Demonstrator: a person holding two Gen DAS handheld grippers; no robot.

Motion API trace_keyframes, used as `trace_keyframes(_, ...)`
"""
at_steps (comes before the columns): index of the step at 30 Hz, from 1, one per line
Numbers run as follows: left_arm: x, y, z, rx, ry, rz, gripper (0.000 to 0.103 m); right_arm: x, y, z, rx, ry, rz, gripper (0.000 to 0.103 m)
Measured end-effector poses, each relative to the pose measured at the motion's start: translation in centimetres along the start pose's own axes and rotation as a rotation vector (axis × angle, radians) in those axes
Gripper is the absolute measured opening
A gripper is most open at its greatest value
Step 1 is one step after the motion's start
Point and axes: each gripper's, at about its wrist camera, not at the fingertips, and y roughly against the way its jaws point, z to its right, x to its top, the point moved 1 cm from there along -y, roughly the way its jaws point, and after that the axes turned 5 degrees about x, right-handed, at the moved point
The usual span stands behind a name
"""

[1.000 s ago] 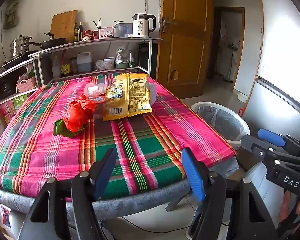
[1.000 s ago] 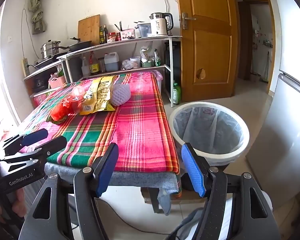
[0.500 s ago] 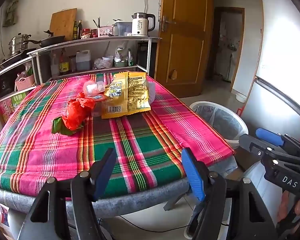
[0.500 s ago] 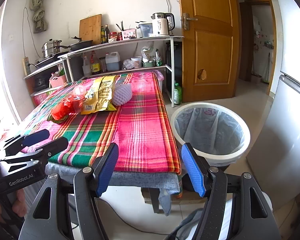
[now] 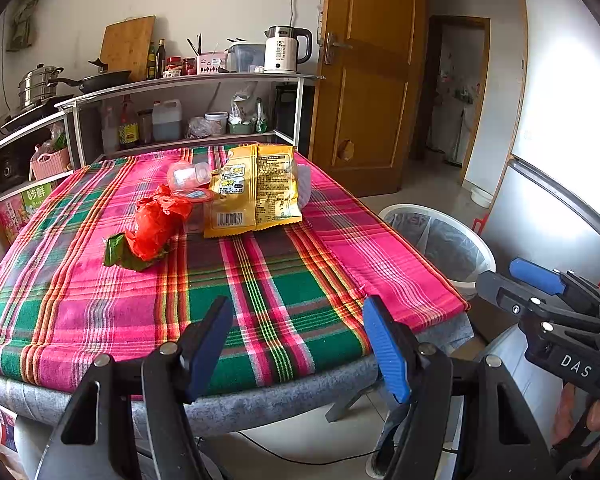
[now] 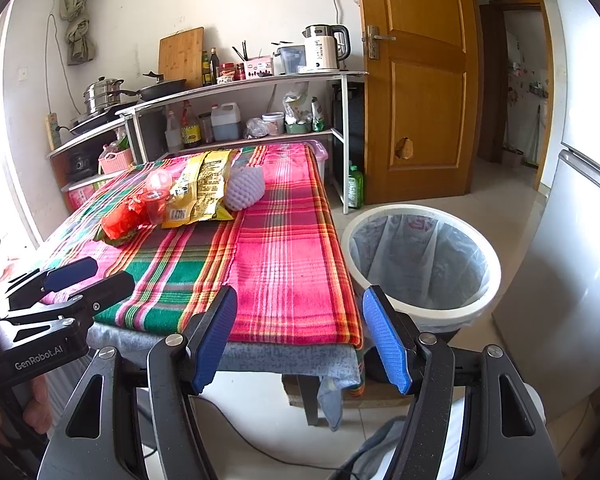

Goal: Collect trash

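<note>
Bright daylight throughout, strongest from a blown-out window at the left edge of the right wrist view. Soft white glare across the fridge door on the right; only faint shadows under the counter. Sharp focus centrally, with heavy fisheye bending of straight lines and black vignetted corners in both views.

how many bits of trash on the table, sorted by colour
Red: 1, crumpled red plastic bag
Green: 1, green wrapper under the red bag
Yellow: 1, yellow snack bag
White: 1, white foam fruit net
Clear: 2, clear plastic bottle and clear cup with a red lid
Total: 6
</note>
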Motion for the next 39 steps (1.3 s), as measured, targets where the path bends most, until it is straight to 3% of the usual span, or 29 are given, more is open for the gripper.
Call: trace_keyframes(39,0.1,0.9,-0.8,-0.014,0.010,0.008,0.070,0.1,-0.1,0.1,0.000,0.000,0.002,0.066)
